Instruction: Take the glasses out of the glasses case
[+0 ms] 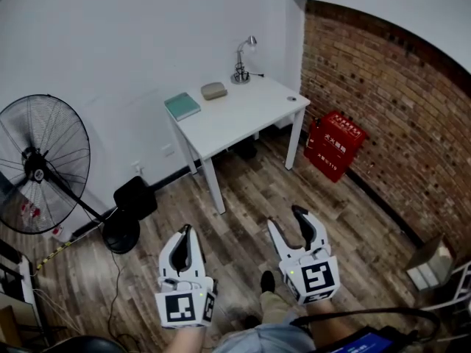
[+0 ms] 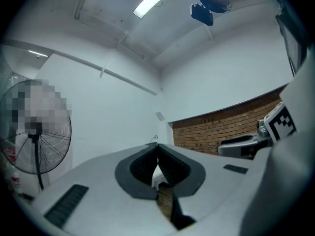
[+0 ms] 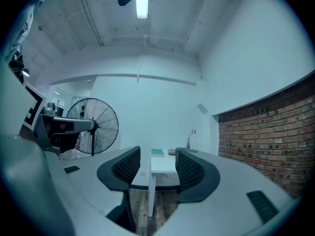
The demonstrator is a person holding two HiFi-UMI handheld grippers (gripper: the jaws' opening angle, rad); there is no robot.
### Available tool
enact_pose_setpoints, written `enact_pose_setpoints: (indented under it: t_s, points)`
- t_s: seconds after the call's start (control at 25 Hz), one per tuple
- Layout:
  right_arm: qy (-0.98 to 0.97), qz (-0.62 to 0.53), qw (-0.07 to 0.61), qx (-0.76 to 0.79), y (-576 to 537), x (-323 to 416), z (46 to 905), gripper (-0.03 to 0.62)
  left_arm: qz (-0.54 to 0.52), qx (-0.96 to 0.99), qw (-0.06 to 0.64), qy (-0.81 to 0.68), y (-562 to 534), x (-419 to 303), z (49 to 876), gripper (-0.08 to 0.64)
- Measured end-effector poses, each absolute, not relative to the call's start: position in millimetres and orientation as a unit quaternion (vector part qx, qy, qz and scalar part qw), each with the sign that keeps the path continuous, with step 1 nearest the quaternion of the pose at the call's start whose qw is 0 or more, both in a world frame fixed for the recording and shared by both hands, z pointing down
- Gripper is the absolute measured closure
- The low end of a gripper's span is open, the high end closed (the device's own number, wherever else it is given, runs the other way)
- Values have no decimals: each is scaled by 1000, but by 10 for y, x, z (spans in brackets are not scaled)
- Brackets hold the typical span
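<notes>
Left gripper (image 1: 185,232): jaws meet at the tips, nothing held; a fan (image 1: 40,164) stands off to its left. Glasses case (image 1: 214,90): a grey-beige oval that looks shut, on the white table (image 1: 243,120) well ahead of both grippers, between a teal book (image 1: 182,106) and a lamp (image 1: 243,57). Right gripper (image 1: 285,219): jaws wide apart, empty; bare wood floor (image 1: 243,197) runs ahead to the table's near edge, brick wall (image 1: 383,87) to its right.

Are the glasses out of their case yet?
Not yet; nothing looks done. The glasses case lies on the white table, looking closed, away from both grippers. Nothing is in hand: the left gripper has its jaws together on nothing, and the right gripper has them apart and empty. What is left: get to the table, open the case, lift the glasses out.
</notes>
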State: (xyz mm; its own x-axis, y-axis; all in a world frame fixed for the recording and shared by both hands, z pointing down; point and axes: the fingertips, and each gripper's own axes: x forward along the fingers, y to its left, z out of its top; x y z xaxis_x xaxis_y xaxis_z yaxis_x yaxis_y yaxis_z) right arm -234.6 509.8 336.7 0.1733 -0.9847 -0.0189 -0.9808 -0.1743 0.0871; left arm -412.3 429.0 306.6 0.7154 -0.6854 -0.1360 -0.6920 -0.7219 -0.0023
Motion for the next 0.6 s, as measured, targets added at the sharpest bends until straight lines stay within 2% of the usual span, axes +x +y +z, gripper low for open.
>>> enact_pose_setpoints:
  t_s: [0.6]
  points:
    - [-647,-7,8,762,4000,-1143,3603,365,15,-926,28,375,3210,-2913,3234,554]
